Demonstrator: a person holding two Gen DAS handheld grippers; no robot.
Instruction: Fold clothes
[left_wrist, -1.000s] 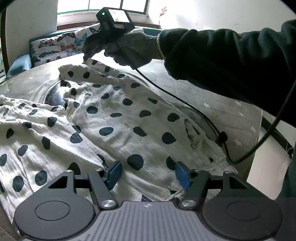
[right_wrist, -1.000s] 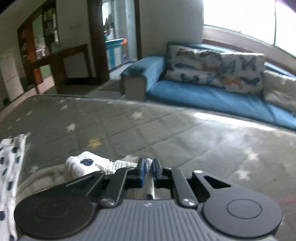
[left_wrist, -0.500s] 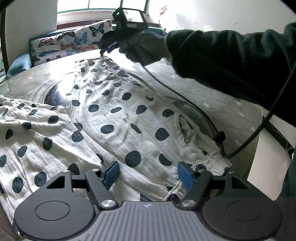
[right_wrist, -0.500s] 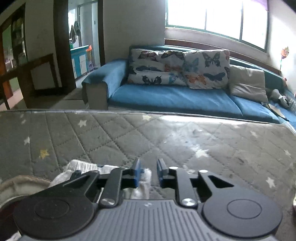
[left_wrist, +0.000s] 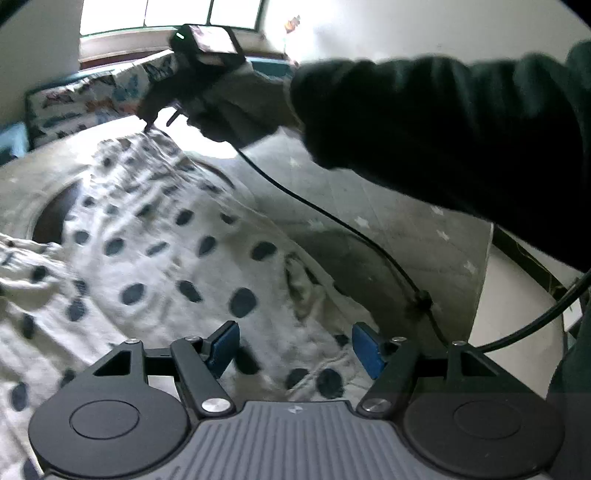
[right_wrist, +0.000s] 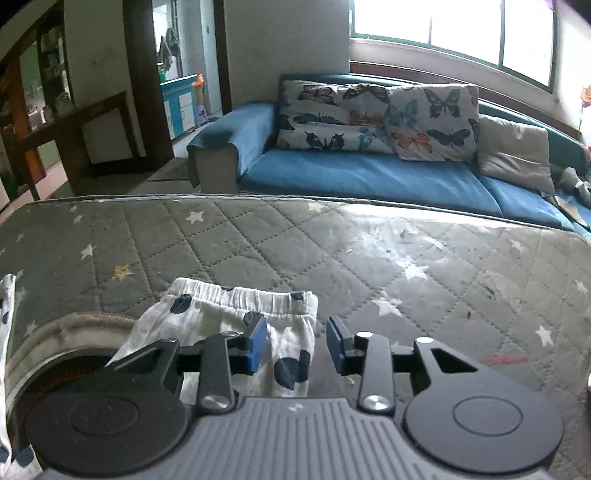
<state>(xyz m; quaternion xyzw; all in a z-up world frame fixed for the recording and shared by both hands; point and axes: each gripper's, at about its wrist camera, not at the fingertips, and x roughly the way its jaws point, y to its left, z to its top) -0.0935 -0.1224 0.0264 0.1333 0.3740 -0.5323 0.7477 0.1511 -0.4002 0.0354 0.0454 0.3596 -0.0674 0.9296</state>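
A white garment with dark polka dots lies spread over the grey quilted star-pattern mattress. My left gripper is open, hovering just above the garment's near edge. In the left wrist view my right gripper, held by a gloved hand, is at the garment's far end. In the right wrist view the right gripper is open, and the garment's elastic waistband end lies flat on the mattress under and between its blue pads.
A round opening with a tan rim sits in the mattress at the left. A black cable runs from the right gripper across the mattress. A blue sofa with butterfly cushions stands beyond the far edge.
My right gripper was shut on the waistband end, carried it out toward the far side, then opened and let it drop flat. The garment is now stretched longer. My left gripper stayed open.
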